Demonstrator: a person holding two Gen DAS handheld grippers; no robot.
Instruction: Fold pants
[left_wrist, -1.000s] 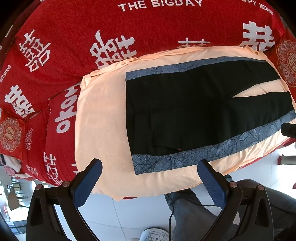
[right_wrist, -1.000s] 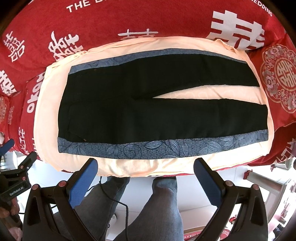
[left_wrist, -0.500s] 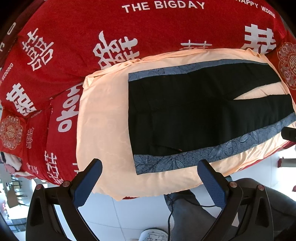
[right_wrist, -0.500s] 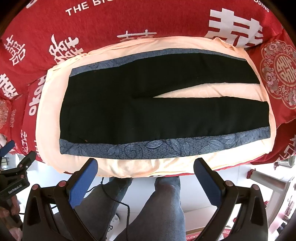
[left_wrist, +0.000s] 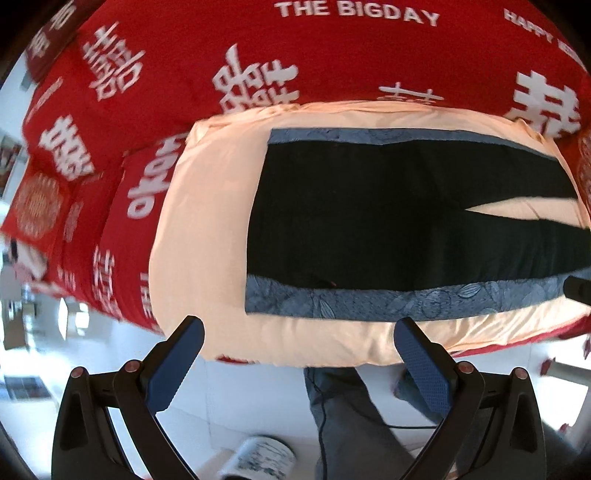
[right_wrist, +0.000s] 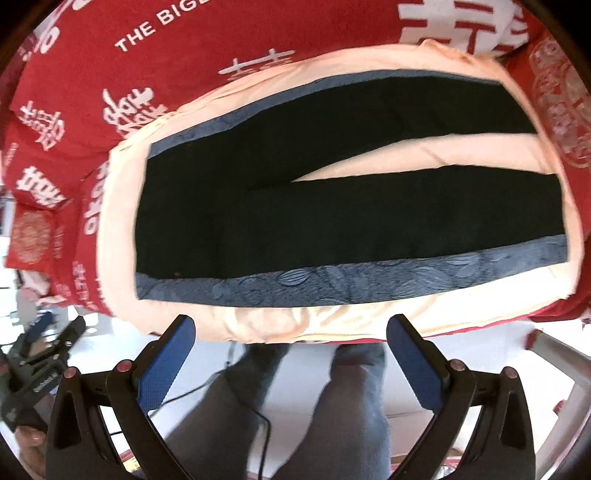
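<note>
The black pants (right_wrist: 351, 206) with blue patterned side stripes lie flat and unfolded, legs slightly parted, on a peach sheet (right_wrist: 118, 206) over a red bedspread (left_wrist: 155, 92) printed with white characters. The left gripper (left_wrist: 299, 343) and the right gripper (right_wrist: 291, 338) hover at the near edge, both spread wide and empty, above the person's grey-trousered legs (right_wrist: 347, 406).

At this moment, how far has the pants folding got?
Done: the pants lie spread flat on the peach sheet, legs apart. In hand: nothing; the left gripper and right gripper are both open, off the bed's near edge. Left: every fold.
</note>
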